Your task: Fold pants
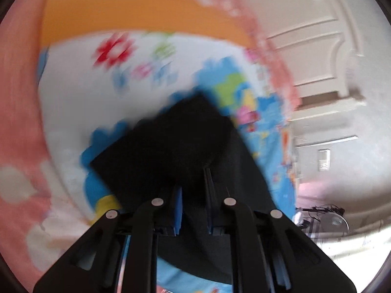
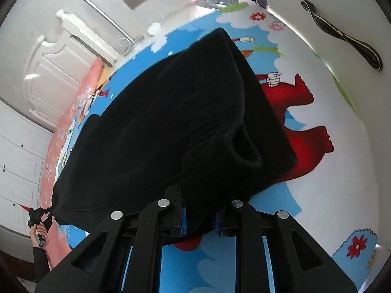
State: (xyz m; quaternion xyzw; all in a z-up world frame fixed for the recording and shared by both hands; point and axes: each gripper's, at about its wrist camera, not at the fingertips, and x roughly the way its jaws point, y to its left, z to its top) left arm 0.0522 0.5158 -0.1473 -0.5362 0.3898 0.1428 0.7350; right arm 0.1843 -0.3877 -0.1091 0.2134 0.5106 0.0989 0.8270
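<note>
Left wrist view: motion-blurred. Left gripper (image 1: 193, 188) clamped on a black fold of the pants (image 1: 176, 146), cloth pinched between the blue pads (image 1: 178, 210). Pants hang over the cartoon-print bed sheet (image 1: 127, 78); orange pillow (image 1: 122, 14) at the far end, white panelled door (image 1: 315, 56) to the right.

Right wrist view: sharp. Right gripper (image 2: 199, 216) clamped on the pants (image 2: 171, 127) edge, fabric bunched between its fingers. Pants stretch from here across the sheet (image 2: 330, 195) to the left gripper (image 2: 36, 216), small at lower left, gripping the far corner. Red cartoon figure (image 2: 300, 131) partly covered by the cloth.
</note>
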